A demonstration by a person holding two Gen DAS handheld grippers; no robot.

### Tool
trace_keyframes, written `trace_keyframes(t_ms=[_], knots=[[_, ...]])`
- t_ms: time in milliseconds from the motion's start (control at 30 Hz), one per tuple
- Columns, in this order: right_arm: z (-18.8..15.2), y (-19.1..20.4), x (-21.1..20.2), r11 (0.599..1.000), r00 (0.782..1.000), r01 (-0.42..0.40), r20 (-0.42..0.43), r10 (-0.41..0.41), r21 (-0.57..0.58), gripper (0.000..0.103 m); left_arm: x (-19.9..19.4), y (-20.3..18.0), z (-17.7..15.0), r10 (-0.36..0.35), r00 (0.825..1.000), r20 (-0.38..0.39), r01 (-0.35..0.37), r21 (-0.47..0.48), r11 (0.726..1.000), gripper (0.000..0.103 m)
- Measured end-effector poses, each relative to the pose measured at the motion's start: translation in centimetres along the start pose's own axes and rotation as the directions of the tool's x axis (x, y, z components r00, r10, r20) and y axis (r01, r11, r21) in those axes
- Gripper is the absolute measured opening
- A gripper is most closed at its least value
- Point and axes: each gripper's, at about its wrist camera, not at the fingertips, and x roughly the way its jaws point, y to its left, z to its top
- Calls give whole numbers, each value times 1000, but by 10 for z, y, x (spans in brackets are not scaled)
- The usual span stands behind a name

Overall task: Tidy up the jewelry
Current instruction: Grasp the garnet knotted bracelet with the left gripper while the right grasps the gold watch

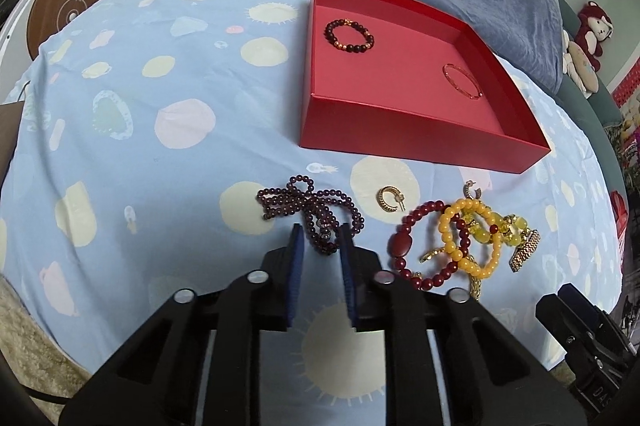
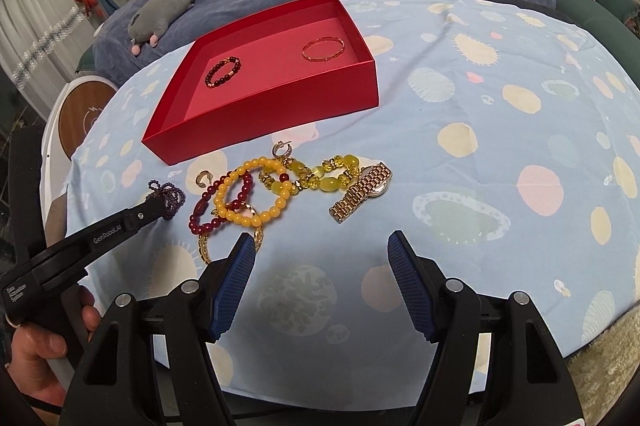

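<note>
Blue patterned tablecloth carries a red box holding two bracelets. Left gripper has narrowed its jaws around the purple bead necklace nearby. Right gripper hovers wide apart, holding nothing, near the piled bracelets.

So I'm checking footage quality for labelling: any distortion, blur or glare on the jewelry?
Left wrist view: fisheye bends the red box edges; purple bead necklace sharp, no glare. Right wrist view: same bending, dark corners; gold watch crisp, slightly shiny; soft shadow under the right hand-held gripper.
</note>
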Motion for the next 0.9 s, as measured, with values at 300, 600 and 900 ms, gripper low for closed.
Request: trace_keyframes(t_ms=[300, 600, 900], knots=[[8, -3, 5, 1000, 1000, 4, 4, -4, 4, 66, -10, 2, 5, -17, 1000, 26, 17, -8, 1000, 5], [18, -16, 19, 998, 1000, 14, 8, -15, 54, 64, -19, 9, -3, -21, 1000, 22, 21, -32, 999, 5], [24, -14, 39, 997, 999, 37, -23, -36, 63, 39, -15, 6, -9, -30, 1000, 1, 30, -30, 999, 5]])
